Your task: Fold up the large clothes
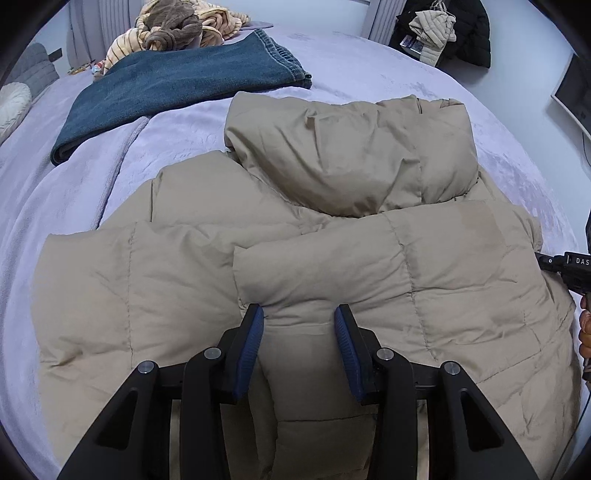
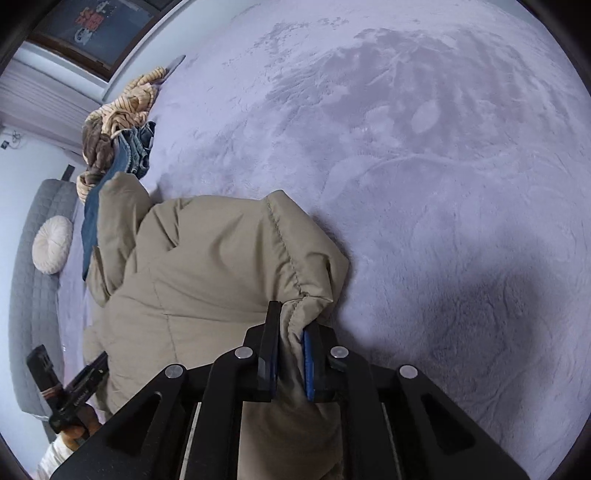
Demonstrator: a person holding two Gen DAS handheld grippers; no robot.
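Puffer jacket (image 1: 295, 229) lies on the bed (image 1: 92, 177), one sleeve folded across — mid-fold. Left tongs (image 1: 299, 314) pinch its hem, right tongs (image 2: 291, 325) clamp the cuffed edge; jeans (image 1: 177, 85) already folded.

Lilac plush bed (image 1: 351, 62), tan puffer jacket (image 1: 295, 240), folded jeans (image 1: 177, 85), striped blanket (image 1: 207, 22)

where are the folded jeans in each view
Left wrist: folded jeans lie upper left on the bed, beyond the tan puffer jacket.
Right wrist: folded jeans form a thin strip at the left edge, behind the jacket.
Shared landmark: striped blanket just past them.
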